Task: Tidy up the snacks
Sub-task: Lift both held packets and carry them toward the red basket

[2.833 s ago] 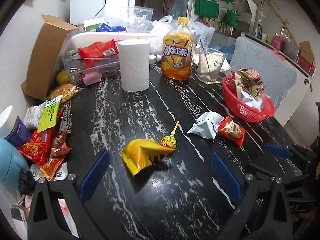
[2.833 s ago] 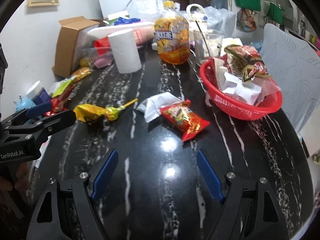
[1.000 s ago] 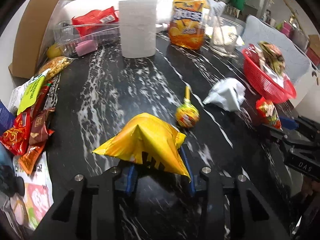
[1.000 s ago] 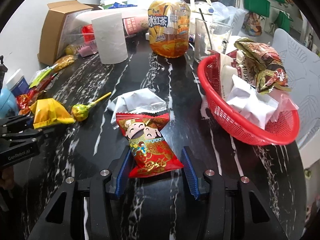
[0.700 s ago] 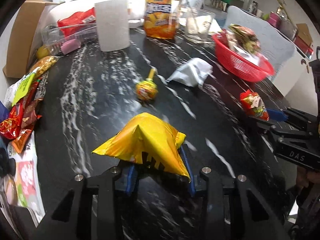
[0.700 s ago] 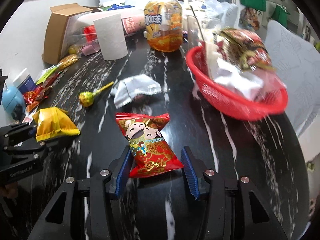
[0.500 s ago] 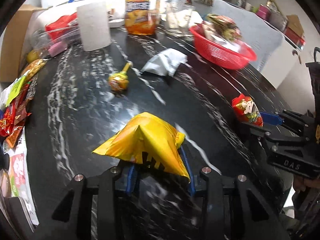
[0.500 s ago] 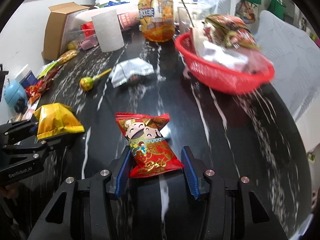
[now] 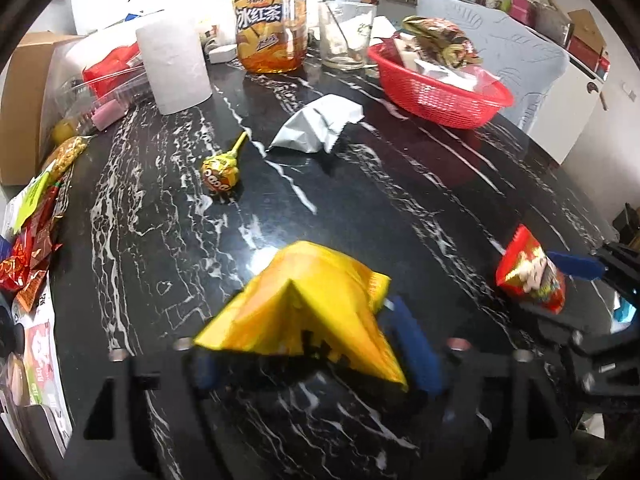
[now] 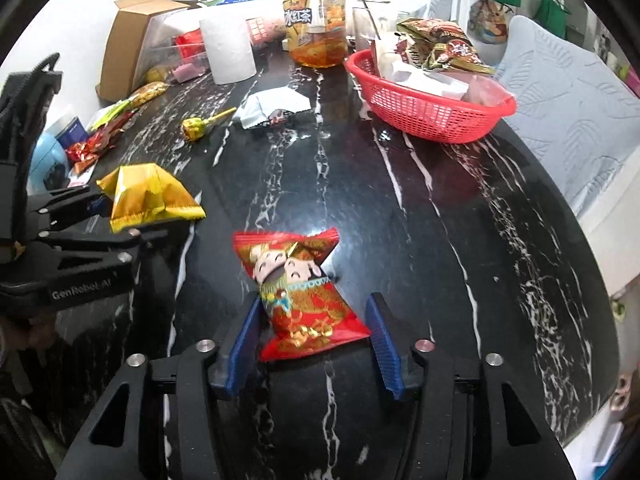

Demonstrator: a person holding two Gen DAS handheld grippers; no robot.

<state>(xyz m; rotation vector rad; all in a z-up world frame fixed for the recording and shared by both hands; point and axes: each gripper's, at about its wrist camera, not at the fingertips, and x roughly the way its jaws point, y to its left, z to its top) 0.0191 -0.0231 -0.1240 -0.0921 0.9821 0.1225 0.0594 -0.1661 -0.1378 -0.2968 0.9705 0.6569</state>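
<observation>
Black marble surface (image 10: 440, 240), near the red mesh basket (image 10: 432, 114): left tongs (image 9: 316, 354), just opening, straddle the yellow foil packet (image 9: 308, 304); right tongs (image 10: 312, 344), likewise parting, flank the red cartoon-printed packet (image 10: 300, 292).

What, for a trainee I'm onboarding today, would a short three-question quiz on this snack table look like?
1. True or false: the lollipop lies inside the red basket.
2. In the left wrist view, what stands just left of the iced tea bottle? A) paper roll B) glass C) cardboard box
3. Fill in: the snack packet lying on the table between the lollipop and the red basket is ____ in colour.

Key: 1 false, it lies on the table; 2 A; 3 silver.
</observation>
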